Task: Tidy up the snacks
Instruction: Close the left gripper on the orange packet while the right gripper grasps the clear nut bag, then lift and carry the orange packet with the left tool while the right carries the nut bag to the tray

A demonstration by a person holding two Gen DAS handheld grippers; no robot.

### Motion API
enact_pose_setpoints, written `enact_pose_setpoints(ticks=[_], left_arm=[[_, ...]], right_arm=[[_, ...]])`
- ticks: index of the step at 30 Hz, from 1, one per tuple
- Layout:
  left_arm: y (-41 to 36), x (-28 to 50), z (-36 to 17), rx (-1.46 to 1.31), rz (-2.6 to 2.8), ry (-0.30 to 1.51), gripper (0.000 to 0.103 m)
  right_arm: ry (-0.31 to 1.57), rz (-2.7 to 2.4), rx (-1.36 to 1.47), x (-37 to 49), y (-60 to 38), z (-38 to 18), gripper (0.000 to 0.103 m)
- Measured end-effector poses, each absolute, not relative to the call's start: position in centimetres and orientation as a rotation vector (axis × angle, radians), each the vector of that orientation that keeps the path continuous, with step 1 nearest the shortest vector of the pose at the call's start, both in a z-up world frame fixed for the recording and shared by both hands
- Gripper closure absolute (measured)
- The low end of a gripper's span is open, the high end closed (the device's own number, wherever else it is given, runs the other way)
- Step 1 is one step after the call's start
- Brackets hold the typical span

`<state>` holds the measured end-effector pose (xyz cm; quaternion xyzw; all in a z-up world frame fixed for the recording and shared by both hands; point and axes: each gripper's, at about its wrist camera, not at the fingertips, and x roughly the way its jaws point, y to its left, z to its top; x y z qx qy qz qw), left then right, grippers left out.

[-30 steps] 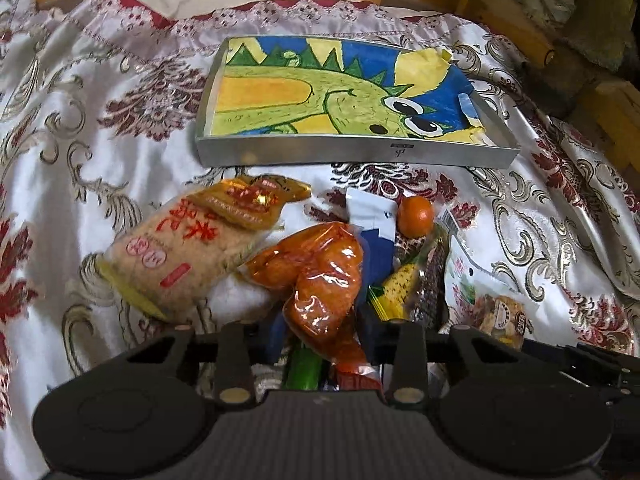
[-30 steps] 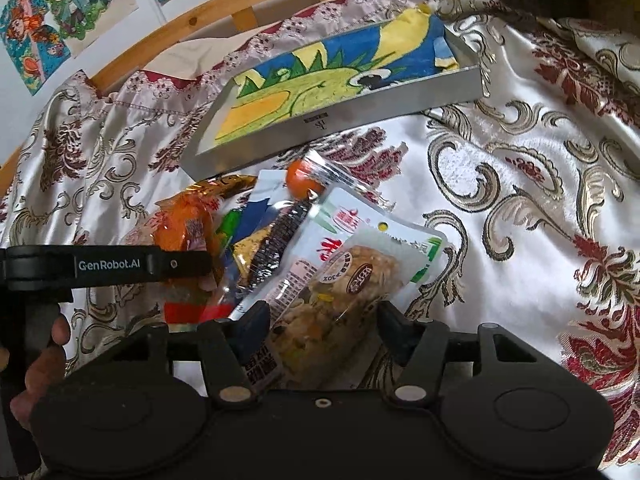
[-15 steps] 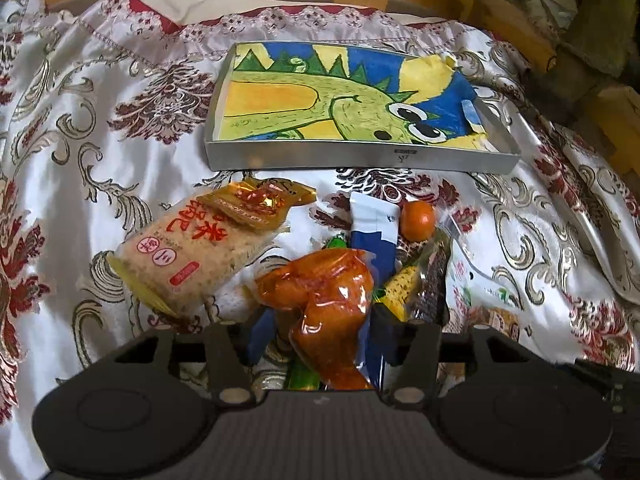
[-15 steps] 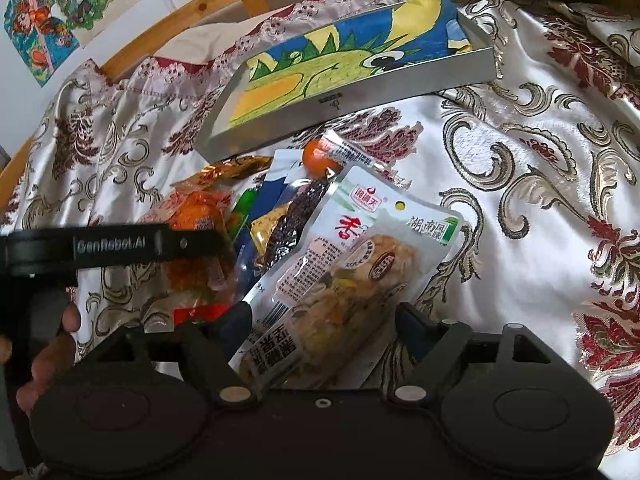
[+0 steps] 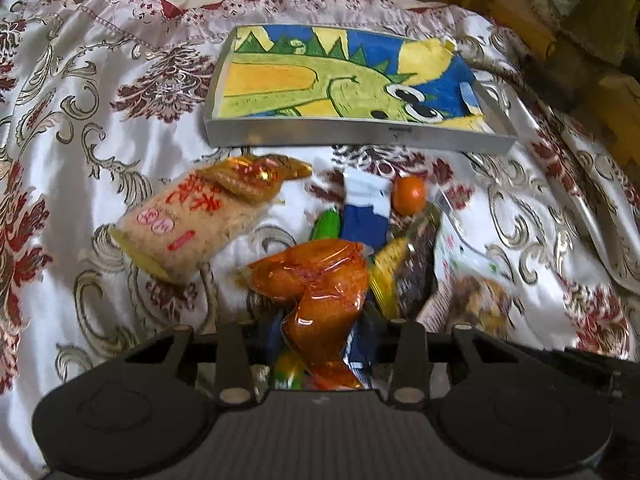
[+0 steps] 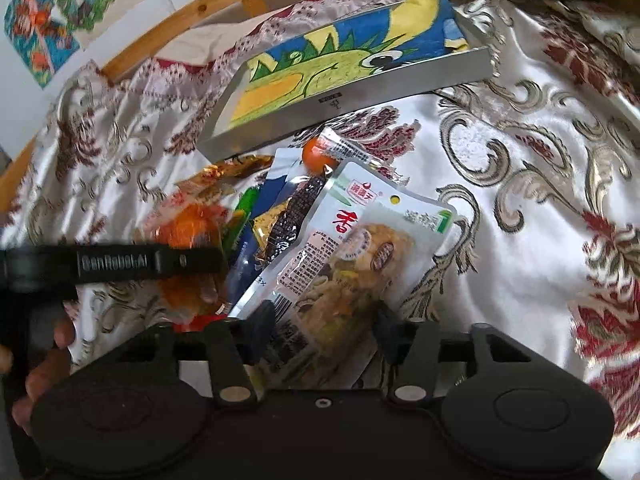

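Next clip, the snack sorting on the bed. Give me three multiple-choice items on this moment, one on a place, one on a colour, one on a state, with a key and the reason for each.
1. Where does the small orange fruit lie?
A. inside the tray
B. on the bedspread between the tray and the snack pile
C. between the left gripper's fingers

2. What colour is the creature drawn on the sheet lining the metal tray?
A. green
B. red
C. purple

3. What is the right gripper doing?
A. closed on nothing
B. fingers either side of the white snack pouch
C. resting in the tray

Key: 1 B, the fruit sits on the cloth just in front of the tray's near wall. 2 A, the spiky creature is green on a blue ground. 3 B, the pouch's lower end lies between the two fingers.
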<state>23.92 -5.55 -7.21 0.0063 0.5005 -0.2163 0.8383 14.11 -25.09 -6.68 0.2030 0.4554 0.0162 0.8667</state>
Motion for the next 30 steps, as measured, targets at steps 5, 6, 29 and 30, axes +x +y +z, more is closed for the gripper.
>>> enact_pose_setpoints(ticks=[5, 6, 29, 30], left_arm=[[-5.1, 22.3, -5.9, -0.018, -0.466, 1.059, 0.062], [-4.9, 22.0, -5.6, -0.034, -0.465, 1.060, 0.062], [-4.5, 20.0, -3.4, -0.041, -0.443, 0.960, 0.062], [-4.5, 20.0, -3.2, -0.047, -0.444, 0.953, 0.062]], right_arm=[[0.930, 0.050, 0.450, 13.1, -25.5, -6.0, 0.060], [0.925, 0.050, 0.454, 12.9, -25.6, -5.8, 0.060], [0.755, 0.019, -0.050, 11.3, -21.0, -4.4, 0.057], [0.724, 0.021, -0.096, 11.1, -20.5, -4.2, 0.057]])
